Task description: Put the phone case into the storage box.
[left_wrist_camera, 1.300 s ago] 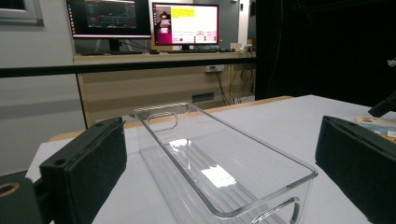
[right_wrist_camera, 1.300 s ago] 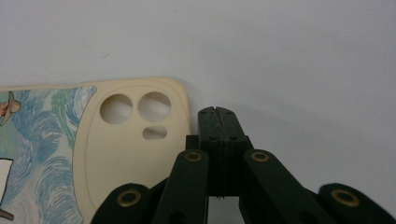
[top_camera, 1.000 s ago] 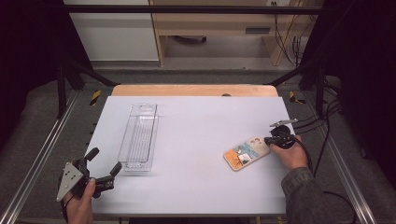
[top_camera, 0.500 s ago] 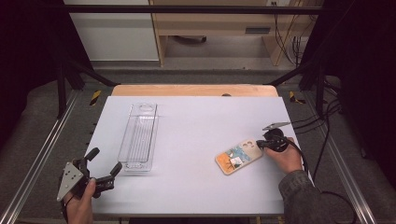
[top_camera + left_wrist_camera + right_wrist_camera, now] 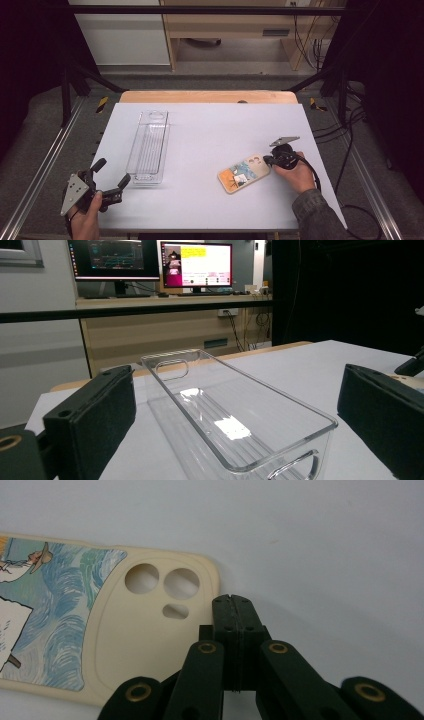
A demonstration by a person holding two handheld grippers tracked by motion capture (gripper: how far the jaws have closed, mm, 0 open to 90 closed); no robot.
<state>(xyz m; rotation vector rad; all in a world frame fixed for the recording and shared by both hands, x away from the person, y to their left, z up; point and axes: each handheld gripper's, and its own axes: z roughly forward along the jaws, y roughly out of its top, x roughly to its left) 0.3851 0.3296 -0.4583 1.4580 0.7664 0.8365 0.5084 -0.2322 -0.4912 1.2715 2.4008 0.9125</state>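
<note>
I am seeing the phone case [image 5: 243,173] sitting further toward the middle of the bench [image 5: 215,130] than a second ago, and my right tongs [image 5: 268,161] have travelled the same way with it, staying at its camera-hole end. In the right gripper view those tongs [image 5: 231,599] are pressed fully together, their tip meeting the cream edge of the phone case [image 5: 125,630] just beside the lens cut-outs; nothing is being held between them. My left tongs [image 5: 111,175] are resting where they were at the near left corner, spread wide and holding nothing, with the clear plastic tray [image 5: 149,147] just ahead of them, unmoved. The case is lying flat, printed side up, on the right half of the pale bench, well apart from the tray. Beyond the bench a wooden edge is showing, then grey flooring, black frame rails and a desk with two lit monitors [image 5: 152,262].
</note>
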